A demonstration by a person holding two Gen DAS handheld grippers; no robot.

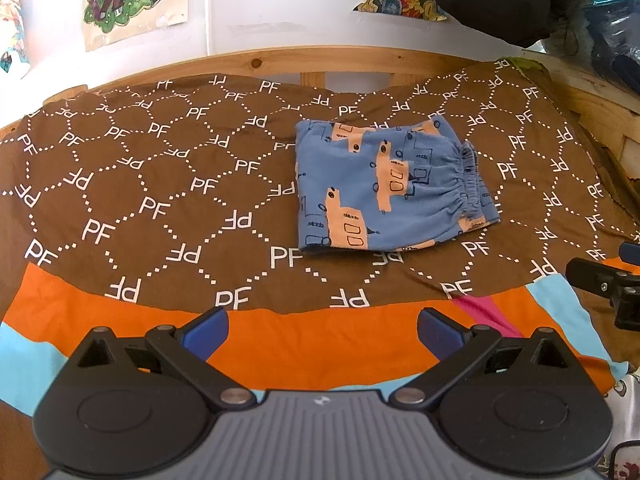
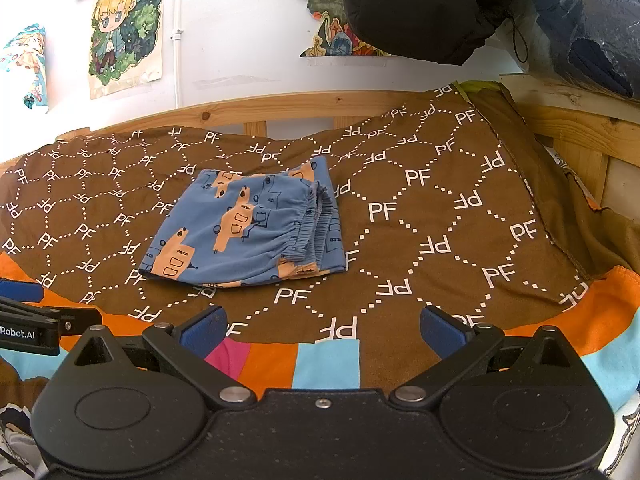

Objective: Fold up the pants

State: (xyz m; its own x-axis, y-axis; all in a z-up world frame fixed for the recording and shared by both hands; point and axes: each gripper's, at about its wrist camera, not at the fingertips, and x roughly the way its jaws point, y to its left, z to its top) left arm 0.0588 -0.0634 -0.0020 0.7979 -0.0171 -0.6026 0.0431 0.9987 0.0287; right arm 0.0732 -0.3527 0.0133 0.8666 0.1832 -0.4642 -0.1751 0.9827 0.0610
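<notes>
Small blue pants (image 1: 384, 188) with an orange print lie folded into a compact square on the brown patterned blanket (image 1: 160, 184), elastic waistband on their right side. In the right wrist view the same pants (image 2: 248, 228) sit left of centre. My left gripper (image 1: 322, 330) is open, well short of the pants, over the blanket's orange band, and holds nothing. My right gripper (image 2: 320, 328) is open too, near the blanket's front edge, with nothing between its fingers. Part of the right gripper (image 1: 612, 284) shows at the left wrist view's right edge.
A wooden bed rail (image 1: 320, 60) runs behind the blanket, with posters (image 2: 124, 28) on the white wall. A dark padded garment (image 2: 420, 8) hangs at the upper right, beside a wooden frame (image 2: 580, 128) with plastic-wrapped things.
</notes>
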